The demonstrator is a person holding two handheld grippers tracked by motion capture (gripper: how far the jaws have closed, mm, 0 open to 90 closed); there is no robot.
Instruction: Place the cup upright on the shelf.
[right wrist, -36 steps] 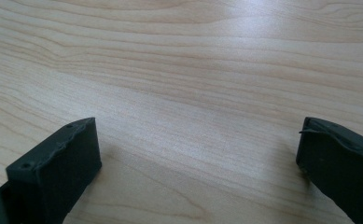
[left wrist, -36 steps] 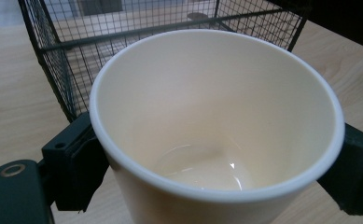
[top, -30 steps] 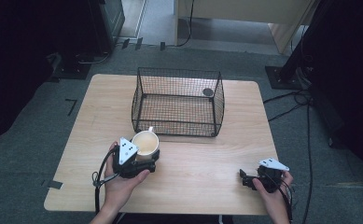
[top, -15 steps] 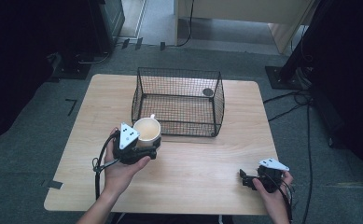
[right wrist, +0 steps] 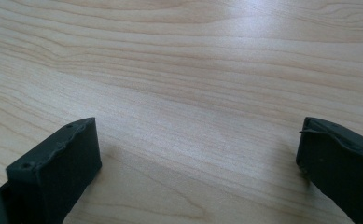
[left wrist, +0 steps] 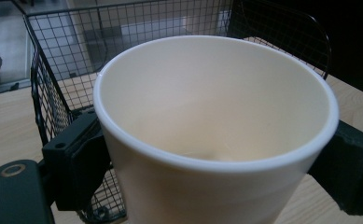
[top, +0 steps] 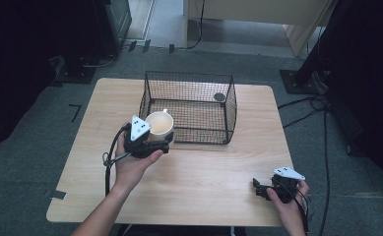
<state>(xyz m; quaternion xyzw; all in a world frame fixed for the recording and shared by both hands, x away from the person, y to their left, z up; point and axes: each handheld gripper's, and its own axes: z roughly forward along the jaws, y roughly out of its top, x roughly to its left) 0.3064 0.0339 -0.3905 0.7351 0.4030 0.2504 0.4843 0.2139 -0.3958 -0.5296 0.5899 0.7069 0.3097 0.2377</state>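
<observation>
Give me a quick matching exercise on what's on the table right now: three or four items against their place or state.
Items:
1. cup
2. wire basket
3. right gripper
4. small dark round object

States:
A. open, low over bare wood at the table's near right
B. clamped between the left gripper's jaws
C. inside the basket's far right corner
D. standing mid-table, toward the far edge

Pairs: 1-B, 2-D, 3-A, 4-C

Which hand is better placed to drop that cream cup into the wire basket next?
Left, most likely. The left gripper is shut on the cup right at the wire basket's near-left corner. The right gripper is open over bare table at the near-right edge, far from both.
</observation>
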